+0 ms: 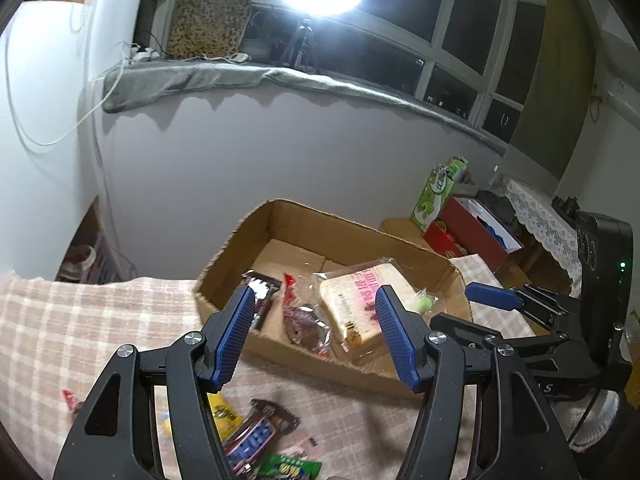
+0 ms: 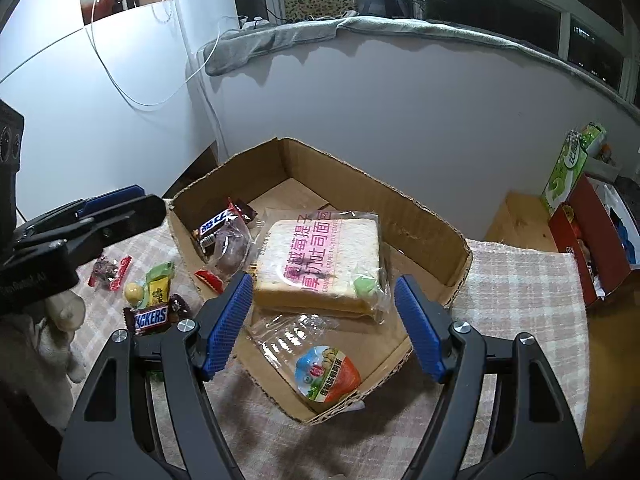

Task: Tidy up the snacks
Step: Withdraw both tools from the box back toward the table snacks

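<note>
Left tongs (image 1: 316,336) released, nothing between the blue pads, poised over the near wall of the cardboard box (image 1: 400,240). Right tongs (image 2: 324,324) likewise spread and empty, above the box's near corner.

Inside the box: a bagged bread slice (image 2: 320,260) with pink lettering, a clear packet with an orange label (image 2: 326,374) at the near corner, a dark pastry in clear wrap (image 2: 230,250), and a Snickers bar (image 2: 218,224) leaning on the left wall.

Outside the box, on the checked cloth of the counter (image 2: 520,300): a second Snickers bar (image 2: 152,318), a yellow packet (image 2: 158,290), a round yellowish sweet (image 2: 133,291), a red-edged packet (image 2: 110,272).

Judgement: between placements, the sorting partly done. Next move likely calls for the left tongs to swing back to the loose pile and close on a flat wrapper lying low on soft cloth.
</note>
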A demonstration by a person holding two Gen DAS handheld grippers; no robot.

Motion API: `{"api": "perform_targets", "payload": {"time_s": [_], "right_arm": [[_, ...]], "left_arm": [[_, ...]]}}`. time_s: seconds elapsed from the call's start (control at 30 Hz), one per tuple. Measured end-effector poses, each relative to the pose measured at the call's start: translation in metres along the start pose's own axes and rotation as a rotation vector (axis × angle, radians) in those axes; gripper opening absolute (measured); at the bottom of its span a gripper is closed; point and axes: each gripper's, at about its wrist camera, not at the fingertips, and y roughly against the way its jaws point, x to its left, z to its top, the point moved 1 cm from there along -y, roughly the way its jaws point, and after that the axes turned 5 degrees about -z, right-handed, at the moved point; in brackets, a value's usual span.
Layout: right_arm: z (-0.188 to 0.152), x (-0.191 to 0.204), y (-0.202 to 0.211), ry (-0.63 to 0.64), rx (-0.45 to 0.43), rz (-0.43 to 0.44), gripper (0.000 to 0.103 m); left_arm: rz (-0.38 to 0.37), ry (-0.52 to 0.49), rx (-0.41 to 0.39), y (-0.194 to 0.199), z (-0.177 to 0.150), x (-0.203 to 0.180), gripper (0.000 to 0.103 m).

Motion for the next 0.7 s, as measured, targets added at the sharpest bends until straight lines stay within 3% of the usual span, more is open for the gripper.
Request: {"api": "perform_targets", "payload": {"time_s": [0.2, 0.37, 0.7], "right_arm": [[-0.001, 0.016, 0.012, 0.023, -0.009, 0.016, 0.076], [-0.003, 0.039, 0.021, 0.067, -0.014, 0.047, 0.076], [-0.021, 0.096, 0.018, 0.199, 0.019, 0.114, 0.076]], "left_arm": [[0.028, 0.016, -0.021, 0.030, -0.009, 0.018, 0.062], [0.102, 0.012, -0.041, 0.058, -0.024, 0.043, 0.062], [0.206, 0.185, -0.056, 0.091, -0.054, 0.130, 0.062]]}}
